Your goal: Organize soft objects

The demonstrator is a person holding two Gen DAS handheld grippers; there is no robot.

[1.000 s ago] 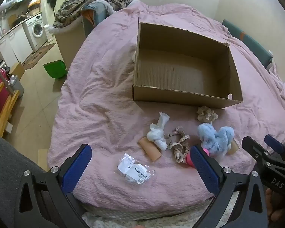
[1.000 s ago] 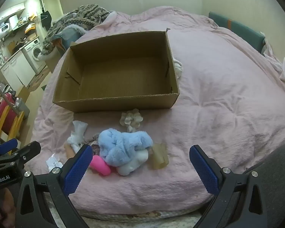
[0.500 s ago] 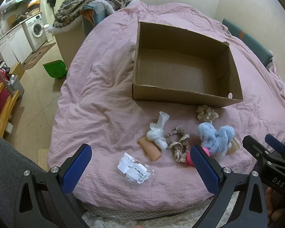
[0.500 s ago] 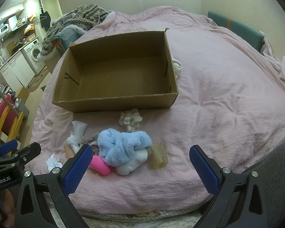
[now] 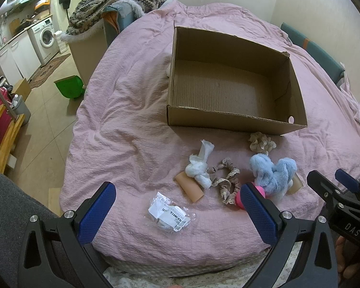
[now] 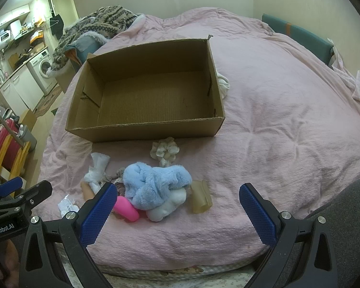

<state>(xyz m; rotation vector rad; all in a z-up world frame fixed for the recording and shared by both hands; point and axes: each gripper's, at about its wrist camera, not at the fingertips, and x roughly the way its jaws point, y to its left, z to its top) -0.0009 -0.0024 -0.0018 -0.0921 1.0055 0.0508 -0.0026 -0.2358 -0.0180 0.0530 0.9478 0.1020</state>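
An open cardboard box [image 5: 232, 88] sits on the pink bed cover [image 5: 132, 129], its inside bare. The soft things lie in a loose row just outside its near wall: a cream scrunchie [image 5: 261, 142] closest, then a white cloth [image 5: 200, 165], a lace scrunchie [image 5: 226, 182] and a blue plush toy [image 6: 153, 184]. A plastic packet [image 5: 171, 214] lies nearer the bed's edge. Left tool [image 5: 180, 213] and right tool [image 6: 177, 213] both hover with fingers wide apart, holding nothing, at that edge.
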